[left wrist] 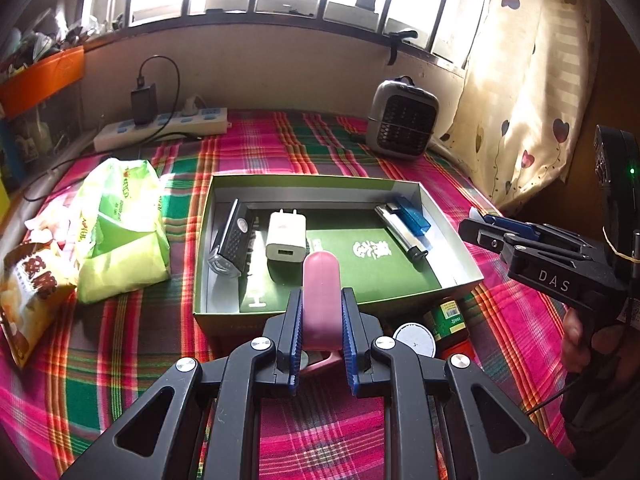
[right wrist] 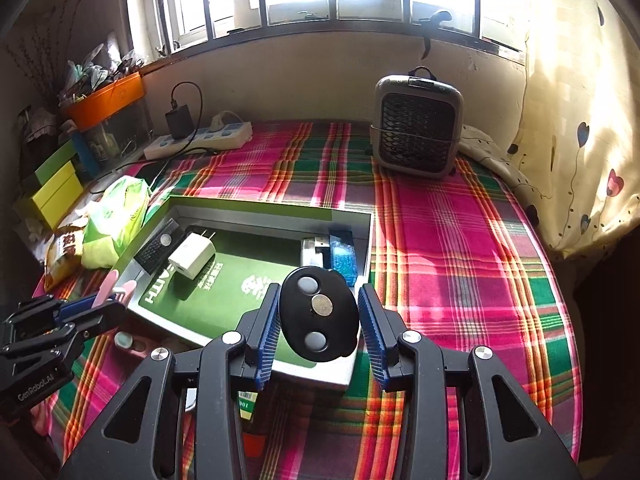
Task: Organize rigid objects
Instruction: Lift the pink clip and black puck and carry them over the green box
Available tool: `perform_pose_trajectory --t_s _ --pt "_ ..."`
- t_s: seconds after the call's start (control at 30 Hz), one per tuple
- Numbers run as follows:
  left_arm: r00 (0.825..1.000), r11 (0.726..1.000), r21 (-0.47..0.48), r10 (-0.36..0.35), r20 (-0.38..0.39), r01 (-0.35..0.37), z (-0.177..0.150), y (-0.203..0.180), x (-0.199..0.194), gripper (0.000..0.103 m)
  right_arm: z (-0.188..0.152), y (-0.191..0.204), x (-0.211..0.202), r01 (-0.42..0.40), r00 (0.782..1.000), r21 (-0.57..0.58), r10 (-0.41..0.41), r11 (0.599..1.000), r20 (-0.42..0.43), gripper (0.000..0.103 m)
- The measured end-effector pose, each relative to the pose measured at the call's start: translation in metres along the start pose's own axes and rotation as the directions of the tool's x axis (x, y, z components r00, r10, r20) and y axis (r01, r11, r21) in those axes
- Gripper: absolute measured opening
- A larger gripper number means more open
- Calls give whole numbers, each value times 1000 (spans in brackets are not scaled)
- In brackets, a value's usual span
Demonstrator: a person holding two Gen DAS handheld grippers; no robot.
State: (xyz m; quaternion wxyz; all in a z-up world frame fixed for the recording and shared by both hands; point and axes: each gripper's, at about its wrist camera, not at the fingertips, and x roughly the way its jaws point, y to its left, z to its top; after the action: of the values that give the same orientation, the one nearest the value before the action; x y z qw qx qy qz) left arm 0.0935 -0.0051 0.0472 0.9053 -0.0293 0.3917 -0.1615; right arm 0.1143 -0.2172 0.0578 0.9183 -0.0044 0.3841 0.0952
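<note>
An open green-rimmed box [left wrist: 452, 240] [right wrist: 356, 368] lies on the plaid cloth. Inside it are a black ridged device [left wrist: 230, 240], a white charger [left wrist: 286, 238] [right wrist: 192, 258], a silver lighter [left wrist: 400, 232] and a blue case [left wrist: 414, 216], all resting on a green book [left wrist: 360, 272] [right wrist: 224, 300]. My left gripper [left wrist: 322, 294] is shut on a pink rounded object [left wrist: 322, 300] at the box's near edge. My right gripper [right wrist: 319, 288] is shut on a black oval object [right wrist: 318, 316] with two grey buttons, above the box's near right corner.
A grey fan heater [left wrist: 402, 120] [right wrist: 416, 128] stands at the back right. A power strip [left wrist: 160, 128] lies at the back left. A green tissue pack [left wrist: 120, 232] and a snack bag [left wrist: 28, 292] sit to the left. A green jar [left wrist: 450, 318] and a white lid [left wrist: 414, 340] lie in front of the box.
</note>
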Motion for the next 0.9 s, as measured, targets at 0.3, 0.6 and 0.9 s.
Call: perform_pose_trajectory --t_s 0.3,0.6,0.9 --pt "1000 1000 -17 8 -22 -8 9 13 19 17 23 20 38 -61 997 -22 60 998 -44 40" --pt "999 1000 -28 13 -34 -13 17 22 34 17 35 38 70 -94 990 -35 89 995 -112 40" --pt "998 999 -34 15 -69 -18 16 27 50 17 42 51 96 -83 983 -57 72 995 -168 40"
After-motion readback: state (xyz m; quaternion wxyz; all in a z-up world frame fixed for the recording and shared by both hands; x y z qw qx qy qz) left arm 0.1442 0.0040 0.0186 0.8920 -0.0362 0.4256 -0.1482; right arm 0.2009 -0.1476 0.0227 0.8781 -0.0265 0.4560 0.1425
